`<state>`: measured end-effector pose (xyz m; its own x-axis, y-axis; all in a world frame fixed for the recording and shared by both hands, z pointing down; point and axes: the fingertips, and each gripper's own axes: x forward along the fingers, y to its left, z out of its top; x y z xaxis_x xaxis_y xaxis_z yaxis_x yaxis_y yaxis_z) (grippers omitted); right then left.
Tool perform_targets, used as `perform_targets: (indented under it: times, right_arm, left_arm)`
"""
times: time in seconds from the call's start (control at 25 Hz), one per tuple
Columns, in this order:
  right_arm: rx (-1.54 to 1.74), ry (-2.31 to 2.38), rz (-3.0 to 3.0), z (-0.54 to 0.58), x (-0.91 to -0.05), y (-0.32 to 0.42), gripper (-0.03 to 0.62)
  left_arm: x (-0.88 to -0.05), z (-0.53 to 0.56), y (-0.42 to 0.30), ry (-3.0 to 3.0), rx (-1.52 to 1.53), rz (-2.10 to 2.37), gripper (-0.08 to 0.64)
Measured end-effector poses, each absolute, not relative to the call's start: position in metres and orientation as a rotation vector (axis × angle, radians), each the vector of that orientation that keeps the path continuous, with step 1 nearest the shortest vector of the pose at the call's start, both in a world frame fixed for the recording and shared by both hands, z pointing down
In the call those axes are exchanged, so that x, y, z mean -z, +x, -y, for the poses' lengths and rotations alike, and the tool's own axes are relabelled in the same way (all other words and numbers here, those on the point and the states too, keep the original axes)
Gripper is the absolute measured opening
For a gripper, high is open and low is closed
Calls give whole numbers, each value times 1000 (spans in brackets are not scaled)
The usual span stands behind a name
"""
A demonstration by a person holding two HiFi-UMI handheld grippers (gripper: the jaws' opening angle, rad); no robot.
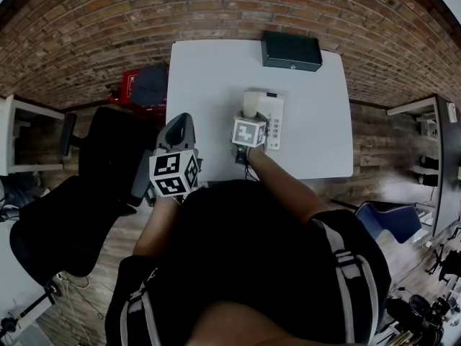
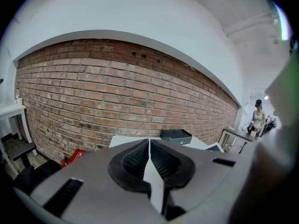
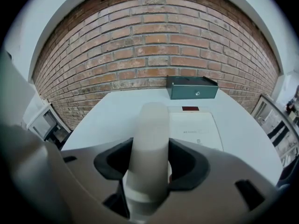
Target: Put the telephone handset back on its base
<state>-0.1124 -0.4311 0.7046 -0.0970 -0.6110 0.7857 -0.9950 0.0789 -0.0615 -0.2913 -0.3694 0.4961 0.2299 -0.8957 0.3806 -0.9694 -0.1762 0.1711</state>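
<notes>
Checked nearest first. Found the left claw [image 2: 149, 160] closed, with pads pressed together and nothing between them, held idle off the near left edge of the counter [image 1: 209, 78]. Found the right claw [image 3: 149, 164] clamped on the telephone handset [image 3: 148, 134], with jaws set wide against its two sides. Noted the handset as a pale, smooth, rounded bar running up out of the jaws to a blunt far end. Placed the handset over the left part of the base [image 3: 195, 129], a flat white unit lying on the counter, with a key panel along its right side in the head view. Could not establish contact between handset and cradle. Judged the task part done: handset gripped and at the base, seating and release outstanding. Noted a dark box [image 3: 191, 87] at the counter's far edge, well apart from the base, and a brick wall beyond
</notes>
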Motion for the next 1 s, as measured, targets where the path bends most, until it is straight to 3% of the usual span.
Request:
perform_targets:
  times: [0.52, 0.6, 0.68, 1.0]
  right_arm:
    - [-781, 1653, 2111, 439, -644, -113, 241]
    - [-740, 1690, 2190, 440, -617, -106, 127]
    - [-730, 1688, 2281, 440, -593, -103, 79]
    - [-527, 1800, 2511, 423, -485, -73, 20]
  left_arm:
    - [-492, 374, -274, 2189, -261, 1680, 9]
    - [-491, 377, -268, 2205, -260, 1666, 10]
    - [-489, 380, -262, 2225, -259, 1651, 9]
    - [-479, 388, -232, 2308, -260, 1581, 9]
